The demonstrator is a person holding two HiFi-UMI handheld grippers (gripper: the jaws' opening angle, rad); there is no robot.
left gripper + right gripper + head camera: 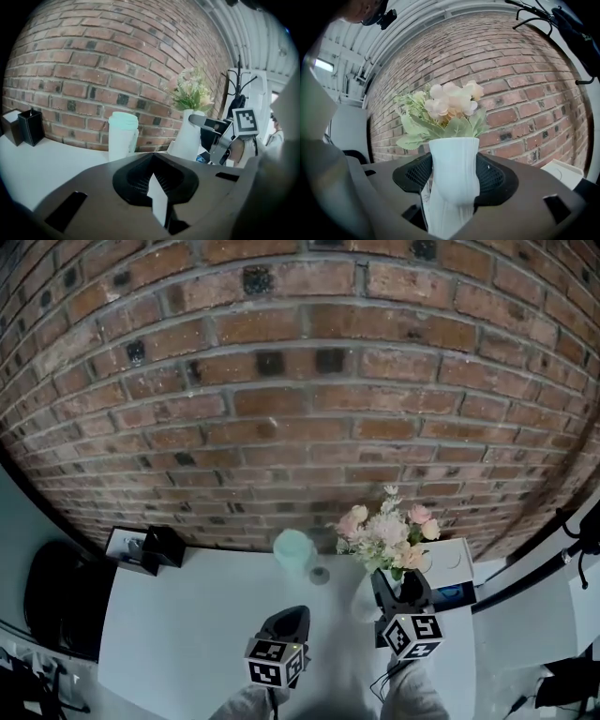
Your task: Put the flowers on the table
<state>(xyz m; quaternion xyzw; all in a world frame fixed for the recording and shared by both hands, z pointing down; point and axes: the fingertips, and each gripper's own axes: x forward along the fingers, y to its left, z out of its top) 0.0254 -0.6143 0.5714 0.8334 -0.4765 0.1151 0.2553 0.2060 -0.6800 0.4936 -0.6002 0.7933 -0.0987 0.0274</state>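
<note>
While the right gripper point(399, 589) clamps the vase point(454, 159), its two jaws press on the vase's left and right sides just below the rim. The vase is white, ribbed and upright. The flowers point(450, 105) stand in it, pink and cream heads over green leaves. In the head view the flowers sit at 12 o'clock from the right gripper, near the wall point(300, 381). I cannot tell whether the vase base touches the table point(187, 615).

The left gripper point(157, 187) has its jaws together, with nothing held between them. It is over the table at 9 o'clock from the right gripper and apart from it.

The cup point(293, 551) is pale teal with a lid. It stands upright on the table at 12 o'clock from the left gripper, close to the wall. A small grey disc point(321, 575) lies just beside the cup at 4 o'clock, and what it is stays unclear. A black box point(164, 545) stands at the table's 10 o'clock corner, against the wall. A white box point(452, 563) sits at 2 o'clock from the right gripper, at the table's right edge. The wall is red brick.
</note>
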